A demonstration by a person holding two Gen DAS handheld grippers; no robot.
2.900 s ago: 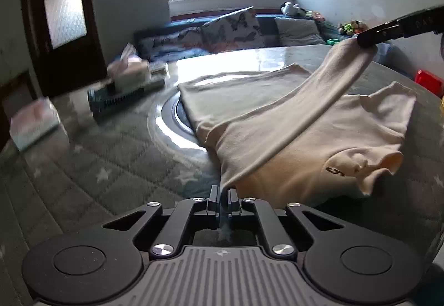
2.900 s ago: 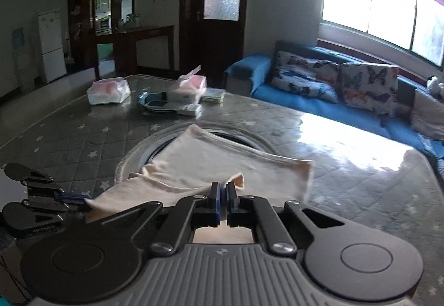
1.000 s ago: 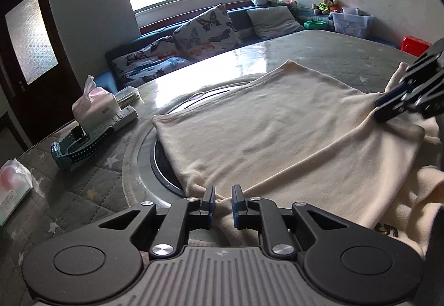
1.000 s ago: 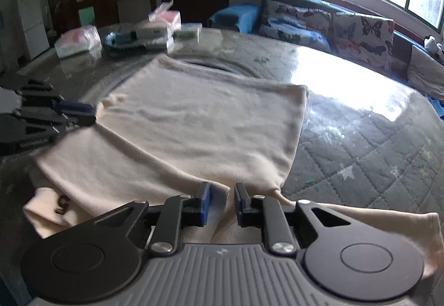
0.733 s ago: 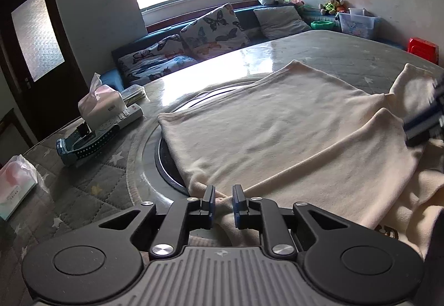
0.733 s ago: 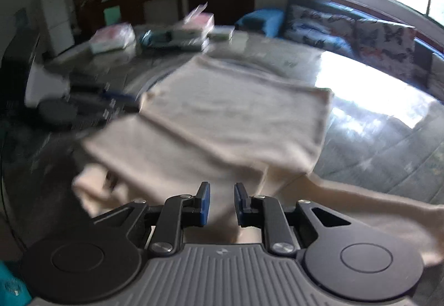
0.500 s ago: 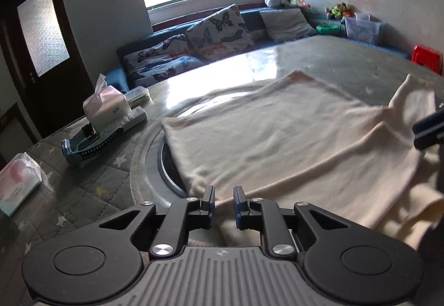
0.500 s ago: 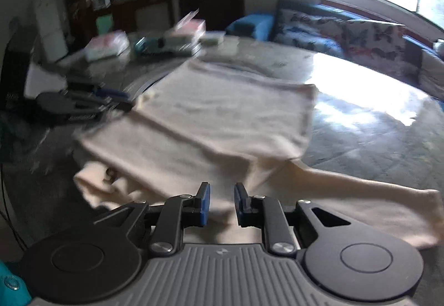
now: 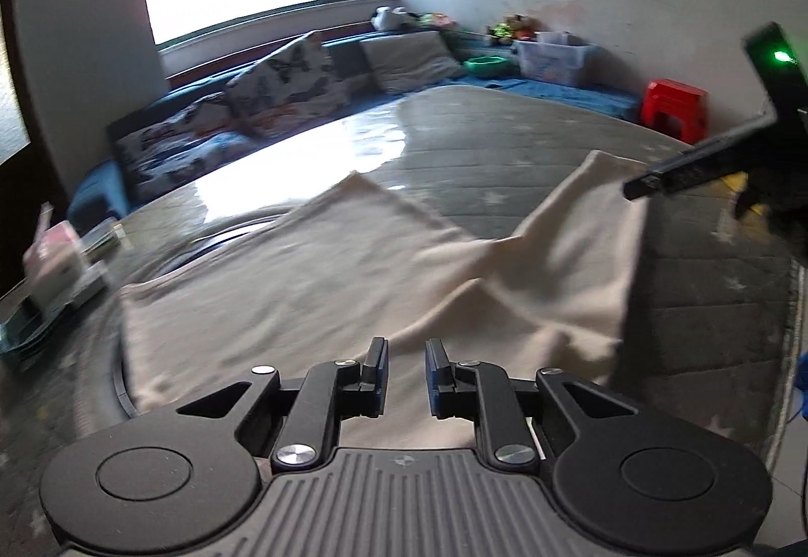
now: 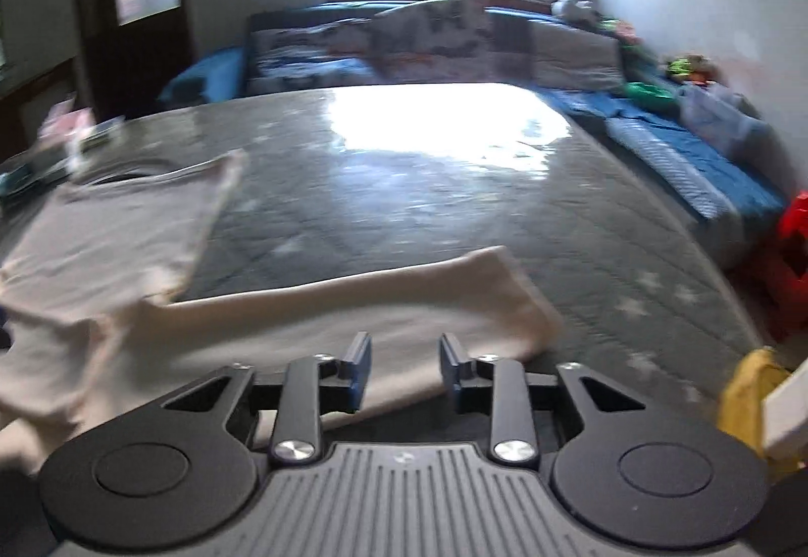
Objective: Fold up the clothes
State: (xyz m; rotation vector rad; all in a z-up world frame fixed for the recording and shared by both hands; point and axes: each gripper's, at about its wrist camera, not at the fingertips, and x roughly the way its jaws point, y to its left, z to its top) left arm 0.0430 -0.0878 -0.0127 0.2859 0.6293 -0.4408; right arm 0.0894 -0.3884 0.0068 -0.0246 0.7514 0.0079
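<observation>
Both grippers gape over soft cream shirt [image 9: 313, 274] (rumpled, long-sleeved).

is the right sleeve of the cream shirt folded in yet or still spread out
Spread out. In the right wrist view the sleeve lies flat on the table, stretching away from the shirt body, under the open right gripper.

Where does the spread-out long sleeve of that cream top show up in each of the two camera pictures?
Left wrist view: cream sleeve at right of centre, reaching toward the right claw.
Right wrist view: same sleeve lies across the lower middle, just beyond the claw's fingers.
Shared landmark: red plastic stool, at right in both.
</observation>
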